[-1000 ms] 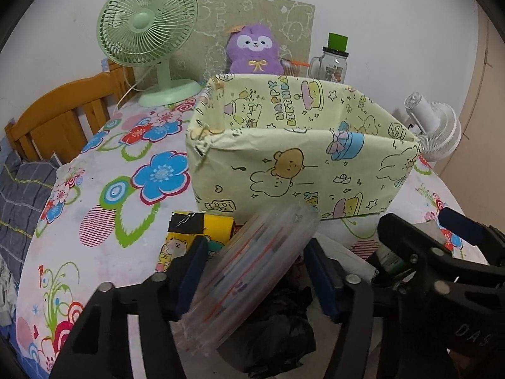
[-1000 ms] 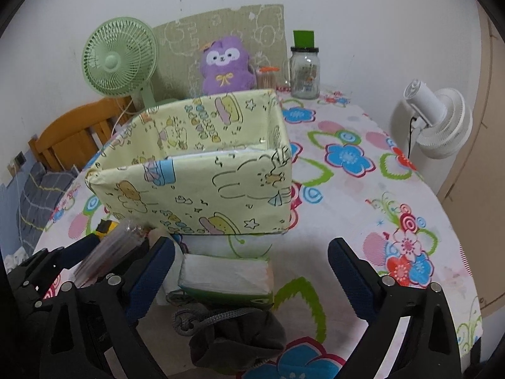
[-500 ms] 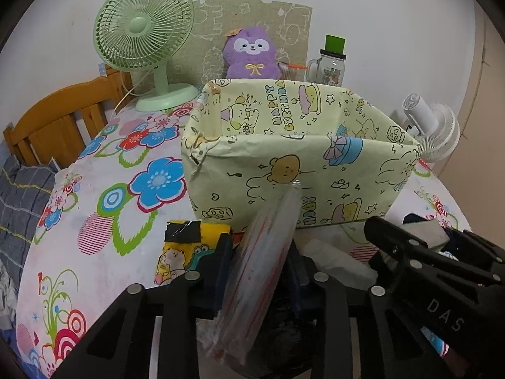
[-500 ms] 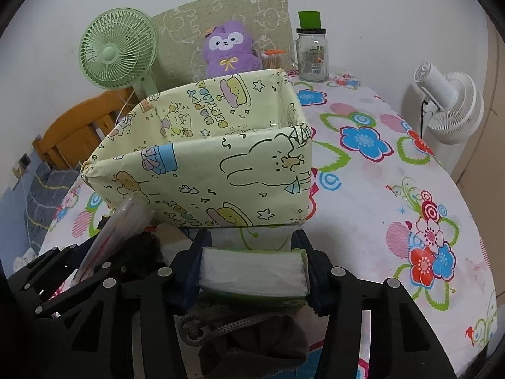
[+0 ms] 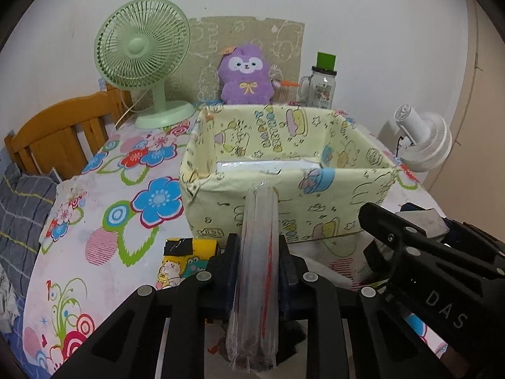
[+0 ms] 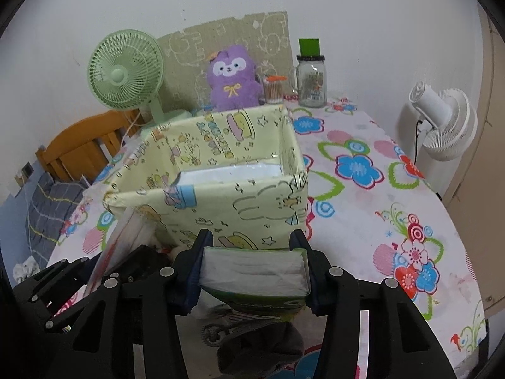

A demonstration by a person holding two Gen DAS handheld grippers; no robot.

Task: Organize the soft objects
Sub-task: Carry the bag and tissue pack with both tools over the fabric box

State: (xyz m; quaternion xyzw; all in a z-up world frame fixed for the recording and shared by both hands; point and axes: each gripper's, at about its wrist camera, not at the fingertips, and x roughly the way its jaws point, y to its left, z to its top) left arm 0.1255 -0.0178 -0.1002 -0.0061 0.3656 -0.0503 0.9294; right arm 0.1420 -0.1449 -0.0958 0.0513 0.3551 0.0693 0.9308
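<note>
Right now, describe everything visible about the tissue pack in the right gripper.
The tissue pack is a soft, rectangular packet: clear film over stacked white tissues, with green printed wrap along its underside. It lies level, crosswise between the right gripper pads, which press on both short ends, denting them slightly. It is held just in front of the yellow cartoon-print fabric box, above a dark grey drawstring pouch.

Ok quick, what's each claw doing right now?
Left gripper: shut on the clear plastic packet.
Right gripper: shut on the white tissue pack.
</note>
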